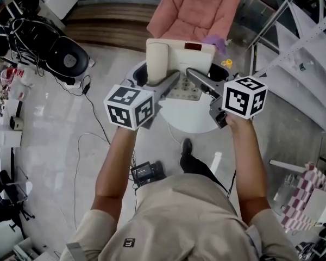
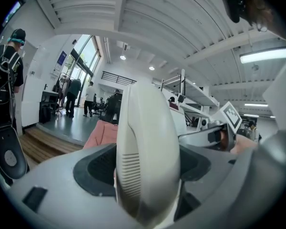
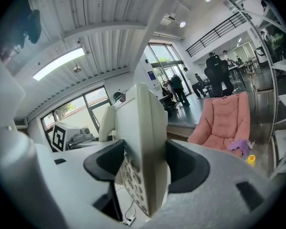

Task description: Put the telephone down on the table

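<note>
Telephone (image 1: 187,56) hung between my two claws over the far side of the round white table (image 1: 187,118), with a pink armchair (image 1: 198,10) beyond it. I could not tell whether its underside touched the tabletop. My left gripper (image 1: 173,79) had its jaws pressed against either side of the cream handset (image 2: 148,166), which stood upright and filled the gap between them. My right gripper (image 1: 194,76) was clamped on the edge of the telephone's body, with the keypad (image 3: 131,175) facing its left jaw. Both claws reached in from the near side, their tips close together at the telephone's near edge.
</note>
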{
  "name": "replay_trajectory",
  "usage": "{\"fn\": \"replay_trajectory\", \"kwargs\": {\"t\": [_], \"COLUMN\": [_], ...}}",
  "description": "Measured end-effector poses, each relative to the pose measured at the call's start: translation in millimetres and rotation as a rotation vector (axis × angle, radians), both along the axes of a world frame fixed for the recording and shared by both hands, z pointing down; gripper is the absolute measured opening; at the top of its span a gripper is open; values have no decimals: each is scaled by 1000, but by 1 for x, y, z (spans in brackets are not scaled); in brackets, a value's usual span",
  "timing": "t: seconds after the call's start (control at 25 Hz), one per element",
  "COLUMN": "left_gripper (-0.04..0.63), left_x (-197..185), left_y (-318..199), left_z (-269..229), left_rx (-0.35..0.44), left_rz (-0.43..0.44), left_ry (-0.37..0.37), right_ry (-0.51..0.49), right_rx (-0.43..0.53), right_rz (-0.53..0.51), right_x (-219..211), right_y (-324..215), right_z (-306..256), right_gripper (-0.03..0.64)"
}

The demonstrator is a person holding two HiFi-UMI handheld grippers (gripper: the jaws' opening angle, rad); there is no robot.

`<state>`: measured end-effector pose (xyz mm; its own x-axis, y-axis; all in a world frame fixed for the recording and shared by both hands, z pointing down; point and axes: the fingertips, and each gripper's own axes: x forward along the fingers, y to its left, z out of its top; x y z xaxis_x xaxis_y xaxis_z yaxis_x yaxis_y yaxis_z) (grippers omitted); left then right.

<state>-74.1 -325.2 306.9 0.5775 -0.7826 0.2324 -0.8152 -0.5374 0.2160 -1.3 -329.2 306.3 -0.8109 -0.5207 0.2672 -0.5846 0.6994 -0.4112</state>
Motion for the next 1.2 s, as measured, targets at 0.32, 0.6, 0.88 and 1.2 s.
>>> {"fn": "replay_trajectory", "kwargs": {"t": [0.32, 0.6, 0.88, 1.2], "left_gripper": [359, 359, 359, 358], "left_x": [13, 14, 14, 20], "left_y": [-25, -45, -65, -84], "left_z": [36, 70, 111, 155], "left_rx": [-70, -131, -198, -270], "left_rz": [-2, 0, -1, -7], "left_ry": [-14, -21, -28, -37], "right_ry": [-11, -18, -32, -52], "right_rx": [-72, -134, -202, -276], "right_rz": [1, 4, 13, 21], "right_x": [13, 14, 15, 21], "right_y": [-25, -46, -65, -84], "right_z": [36, 71, 113, 160], "right_gripper": [261, 260, 260, 261]}}
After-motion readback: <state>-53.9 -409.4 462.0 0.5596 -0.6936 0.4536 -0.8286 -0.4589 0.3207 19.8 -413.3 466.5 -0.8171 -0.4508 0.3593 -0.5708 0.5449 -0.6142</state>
